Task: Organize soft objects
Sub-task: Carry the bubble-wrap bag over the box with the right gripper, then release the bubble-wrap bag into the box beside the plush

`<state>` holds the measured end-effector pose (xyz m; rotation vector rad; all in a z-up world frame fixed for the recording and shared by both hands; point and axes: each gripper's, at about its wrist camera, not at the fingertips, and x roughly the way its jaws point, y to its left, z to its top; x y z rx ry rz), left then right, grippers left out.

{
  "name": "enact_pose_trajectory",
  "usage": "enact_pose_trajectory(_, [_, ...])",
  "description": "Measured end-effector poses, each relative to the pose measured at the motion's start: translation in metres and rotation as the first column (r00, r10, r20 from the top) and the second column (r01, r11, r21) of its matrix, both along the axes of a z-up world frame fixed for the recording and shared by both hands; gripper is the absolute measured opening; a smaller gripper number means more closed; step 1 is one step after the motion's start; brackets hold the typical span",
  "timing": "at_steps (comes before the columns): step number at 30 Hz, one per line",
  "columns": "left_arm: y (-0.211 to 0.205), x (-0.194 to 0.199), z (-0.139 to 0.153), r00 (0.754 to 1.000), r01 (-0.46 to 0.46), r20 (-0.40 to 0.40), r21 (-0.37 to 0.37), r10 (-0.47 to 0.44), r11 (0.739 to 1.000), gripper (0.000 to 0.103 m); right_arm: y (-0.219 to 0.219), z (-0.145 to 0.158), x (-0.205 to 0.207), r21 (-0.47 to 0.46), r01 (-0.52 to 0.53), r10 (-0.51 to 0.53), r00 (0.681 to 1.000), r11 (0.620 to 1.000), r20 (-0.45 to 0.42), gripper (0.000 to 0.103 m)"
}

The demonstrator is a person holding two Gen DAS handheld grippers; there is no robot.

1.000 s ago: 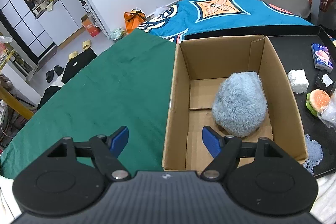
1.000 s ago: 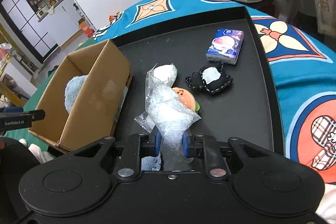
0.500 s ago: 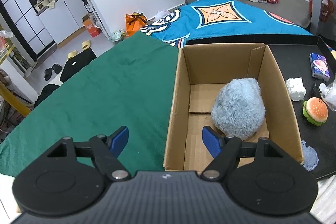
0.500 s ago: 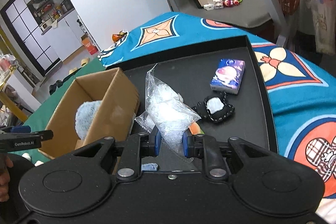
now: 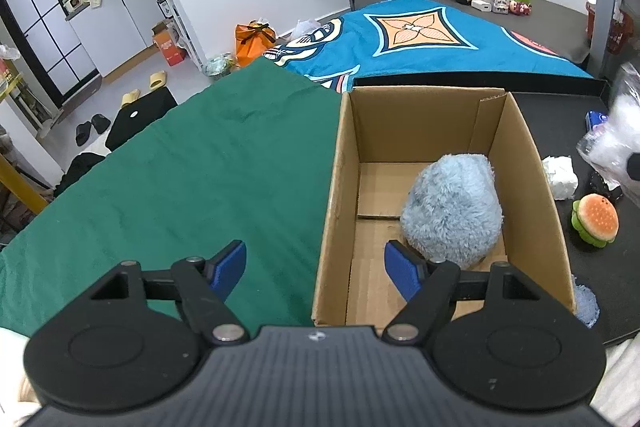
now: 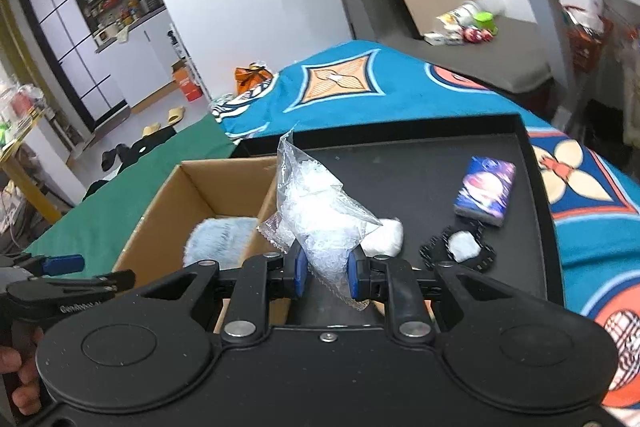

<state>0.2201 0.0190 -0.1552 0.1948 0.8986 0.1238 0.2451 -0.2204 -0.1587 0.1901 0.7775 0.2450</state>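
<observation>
My right gripper is shut on a clear plastic bag of white stuffing and holds it in the air above the right wall of the cardboard box. The bag also shows at the right edge of the left wrist view. A fluffy blue plush lies inside the box. My left gripper is open and empty, straddling the box's near left corner. On the black tray lie a white wad, a black-and-white pouch and a tissue pack.
A burger toy and a pale blue fluffy piece lie on the tray right of the box. A green cloth covers the surface left of the box. A blue patterned blanket lies beyond.
My right gripper has lifted the plastic bag off the tray and carried it left, toward the box. The left gripper has stayed open at the box's near corner.
</observation>
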Motion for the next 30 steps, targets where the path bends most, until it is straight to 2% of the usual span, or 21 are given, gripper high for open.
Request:
enact_pose_trajectory(9, [0.012,0.003,-0.002,1.000,-0.023,-0.016,-0.071,0.022,0.997,0.070,0.036,0.013,0.013,-0.020,-0.053,0.053,0.999,0.998,0.008,0.020])
enact_pose_trajectory(19, [0.022,0.009,-0.007,0.997,-0.057,-0.066,-0.132,0.048,0.990,0.041,0.073,0.021,0.028,-0.049,-0.119,0.119,0.993,0.992,-0.002,0.020])
enact_pose_trajectory(24, [0.027,0.010,-0.010,0.995,-0.069,-0.082,-0.159,0.057,0.985,0.020,0.090,0.021,0.035,-0.053,-0.152,0.152,0.988,0.987,-0.007,0.020])
enact_pose_trajectory(28, [0.028,0.010,-0.011,0.995,-0.062,-0.085,-0.175,0.047,0.983,0.012,0.103,0.022,0.041,-0.040,-0.180,0.180,0.984,0.983,-0.006,0.021])
enact_pose_trajectory(30, [0.030,0.010,-0.012,0.995,-0.061,-0.084,-0.184,0.046,0.981,0.009,0.108,0.024,0.043,-0.023,-0.198,0.198,0.980,0.980,0.014,0.027])
